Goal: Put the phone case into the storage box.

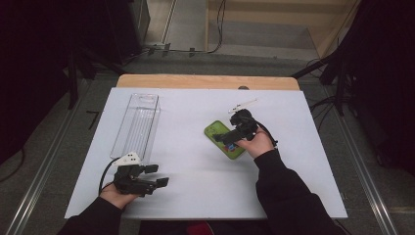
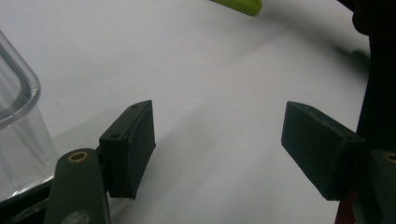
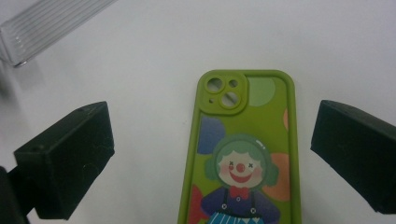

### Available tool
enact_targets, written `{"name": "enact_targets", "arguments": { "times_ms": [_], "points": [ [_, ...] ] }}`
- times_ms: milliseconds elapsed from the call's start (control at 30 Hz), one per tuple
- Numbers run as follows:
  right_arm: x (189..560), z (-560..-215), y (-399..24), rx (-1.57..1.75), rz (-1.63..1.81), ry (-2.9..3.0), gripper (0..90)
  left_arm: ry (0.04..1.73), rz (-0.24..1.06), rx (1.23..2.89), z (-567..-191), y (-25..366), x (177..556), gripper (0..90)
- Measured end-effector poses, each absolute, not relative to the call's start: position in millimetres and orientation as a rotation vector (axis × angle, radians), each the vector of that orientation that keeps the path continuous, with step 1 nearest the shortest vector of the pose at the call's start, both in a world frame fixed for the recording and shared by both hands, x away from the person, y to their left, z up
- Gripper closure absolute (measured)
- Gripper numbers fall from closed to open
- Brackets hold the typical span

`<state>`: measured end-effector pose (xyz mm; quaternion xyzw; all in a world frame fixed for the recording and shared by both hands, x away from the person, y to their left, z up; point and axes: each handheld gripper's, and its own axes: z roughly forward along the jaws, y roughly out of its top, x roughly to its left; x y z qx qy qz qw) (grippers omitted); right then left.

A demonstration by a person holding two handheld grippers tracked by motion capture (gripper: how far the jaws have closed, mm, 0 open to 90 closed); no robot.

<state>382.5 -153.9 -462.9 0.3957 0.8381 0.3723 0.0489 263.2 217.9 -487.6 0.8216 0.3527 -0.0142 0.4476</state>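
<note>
Phone case: a green phone case [image 3: 243, 154] lies flat on the white table top [image 1: 195, 166], right of the middle in the high view, set at a slant with one short end toward the far side
Case print: in the right gripper view its back faces up, with a cartoon clown in a green wig, red nose and red bow tie, coloured dots around it, and a raised camera block at the upper left corner
Right gripper: the right gripper [image 3: 212, 154] hangs over the near part of the case, held in the person's right hand [image 1: 258, 143]; its jaws stand wide, one on each side of the case, neither pad touching it, with bare table showing between the left pad and the case edge
Left gripper: the left gripper [image 1: 155, 175] sits near the front left corner of the table, in the person's left hand [image 1: 117, 195], pointing right across the surface; its jaws are spread apart with nothing between them but table
Case from the left: in the left gripper view a green corner of the case shows at the top edge, well apart from that gripper
Clear tray: a long clear plastic tray [image 1: 137, 122] with ribbed walls lies on the left half of the table, its near end just beside the left gripper
Small item: a thin pale object [image 1: 243, 104] lies on the table beyond the right gripper; too small to tell what it is
Sleeves: both forearms wear dark sleeves and come in from the bottom of the high view
</note>
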Motion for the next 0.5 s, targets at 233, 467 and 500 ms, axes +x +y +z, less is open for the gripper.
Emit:
{"name": "enact_targets", "arguments": {
  "times_ms": [233,467,500],
  "points": [
    [386.6,-468.6,-151.7,1.215,1.104,2.549,0.0,0.873,-0.036,2.033,-487.4,218.1,263.1,26.3],
    [388.5,-474.5,-153.5,1.240,1.095,2.537,0.0,0.870,-0.038,2.035,-487.2,218.0,262.9,26.3],
    [388.6,-475.6,-153.4,1.245,1.093,2.537,0.0,0.870,-0.038,2.035,-487.2,218.0,262.9,26.3]
  ]
}}
